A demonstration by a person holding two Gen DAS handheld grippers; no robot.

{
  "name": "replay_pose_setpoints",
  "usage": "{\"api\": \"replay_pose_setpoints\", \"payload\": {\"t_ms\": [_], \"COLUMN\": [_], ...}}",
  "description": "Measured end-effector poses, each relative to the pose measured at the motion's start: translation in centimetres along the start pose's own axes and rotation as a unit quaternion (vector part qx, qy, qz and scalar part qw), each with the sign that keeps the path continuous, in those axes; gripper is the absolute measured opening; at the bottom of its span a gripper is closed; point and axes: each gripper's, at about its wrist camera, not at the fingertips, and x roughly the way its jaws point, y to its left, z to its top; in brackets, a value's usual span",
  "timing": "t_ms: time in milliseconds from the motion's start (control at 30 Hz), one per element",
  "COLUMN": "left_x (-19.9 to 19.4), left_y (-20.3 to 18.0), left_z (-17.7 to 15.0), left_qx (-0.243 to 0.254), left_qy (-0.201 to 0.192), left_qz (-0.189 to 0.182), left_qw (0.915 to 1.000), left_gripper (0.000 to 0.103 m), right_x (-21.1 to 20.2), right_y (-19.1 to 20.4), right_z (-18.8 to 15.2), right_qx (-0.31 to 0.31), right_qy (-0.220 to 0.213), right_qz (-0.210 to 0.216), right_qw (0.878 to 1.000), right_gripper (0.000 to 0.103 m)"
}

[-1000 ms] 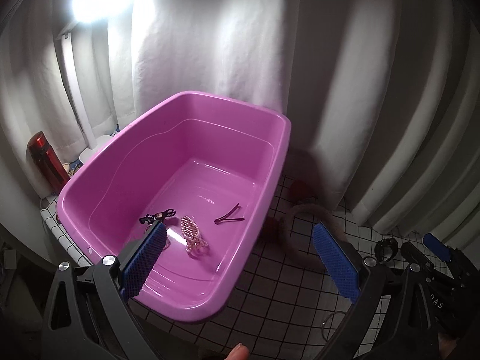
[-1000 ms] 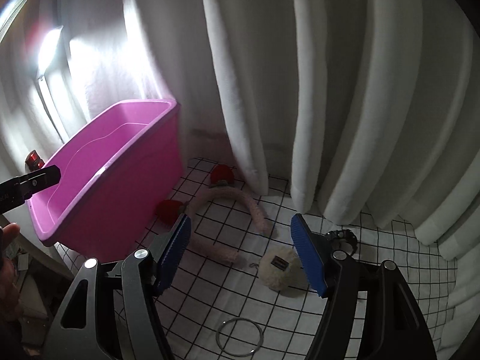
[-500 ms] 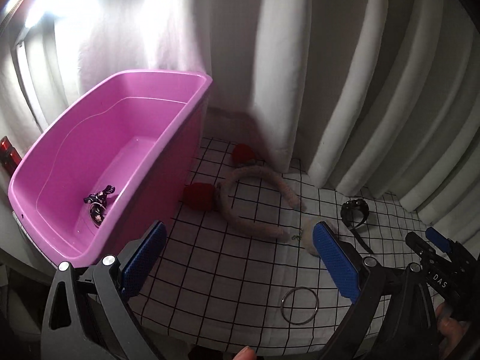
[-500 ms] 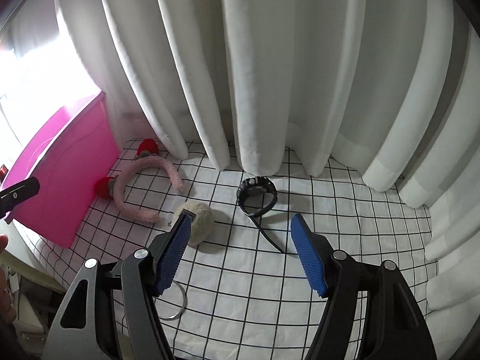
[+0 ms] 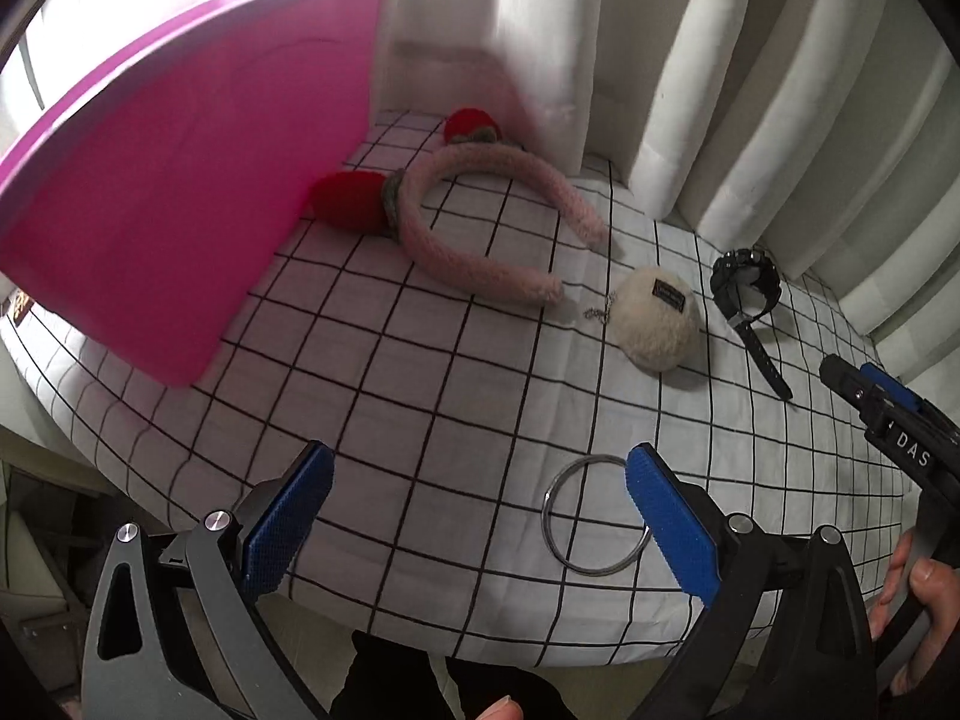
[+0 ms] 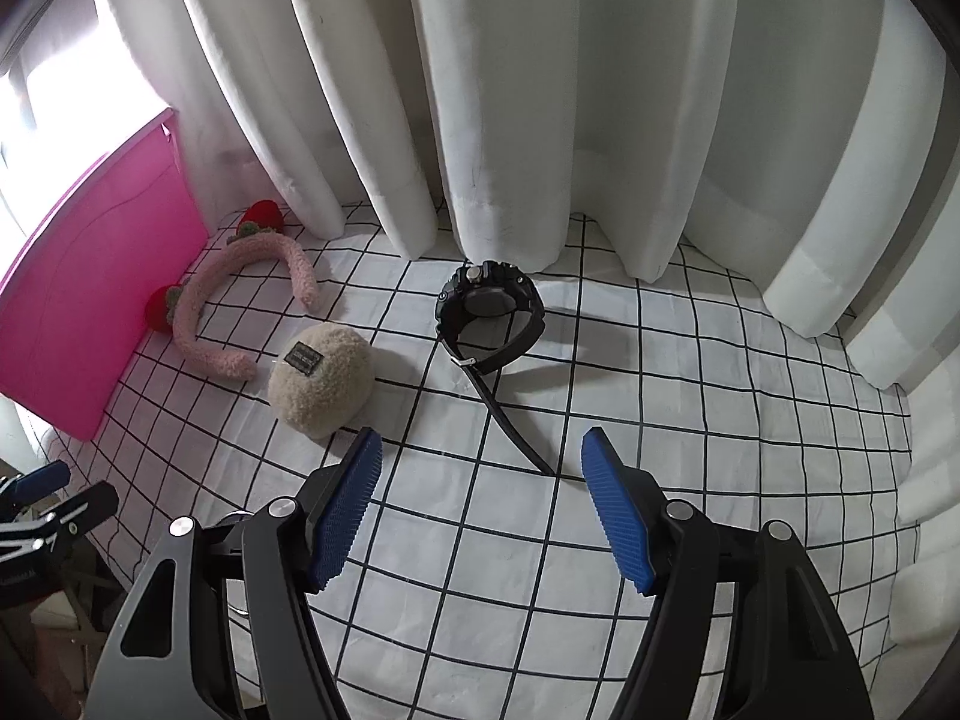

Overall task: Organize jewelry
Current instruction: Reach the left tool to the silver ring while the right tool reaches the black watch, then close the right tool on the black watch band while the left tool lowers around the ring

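A silver bangle (image 5: 591, 516) lies on the checked cloth just left of the right blue pad of my left gripper (image 5: 477, 519), which is open and empty above the cloth. A black watch (image 6: 489, 315) lies ahead of my right gripper (image 6: 480, 498), also open and empty; the strap's end reaches between its fingers. A cream fluffy pom-pom (image 5: 657, 321) (image 6: 321, 378) with a small chain and a pink furry headband (image 5: 474, 228) (image 6: 234, 306) with red ears lie between the watch and the pink tub (image 5: 180, 192) (image 6: 90, 288).
White curtains (image 6: 510, 90) hang close behind the checked cloth (image 6: 690, 420). The pink tub stands at the left end. The cloth's front edge drops off near me. A person's fingers (image 5: 918, 576) hold the right gripper's handle at the right edge of the left wrist view.
Both grippers swung right and down, away from the tub toward the cloth. The tub's inside left the left wrist view; the bangle and the watch now lie close before the fingers.
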Motion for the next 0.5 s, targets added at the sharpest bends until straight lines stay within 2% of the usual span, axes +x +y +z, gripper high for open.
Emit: {"api": "replay_pose_setpoints", "payload": {"t_ms": [233,500], "left_x": [2.3,3.7], "left_y": [-2.6,-4.6], "left_z": [-3.2,-5.3], "left_qx": [0.004,0.004], "left_qy": [0.008,0.006], "left_qz": [0.012,0.026], "left_qw": [0.9999,0.9996], "left_gripper": [0.096,0.096], "right_x": [3.0,5.9], "right_y": [-0.7,-1.5], "right_z": [-0.1,0.8], "right_qx": [-0.022,-0.042], "right_qy": [0.009,0.009], "right_qz": [0.017,0.031], "right_qw": [1.000,0.999], "right_gripper": [0.066,0.066]}}
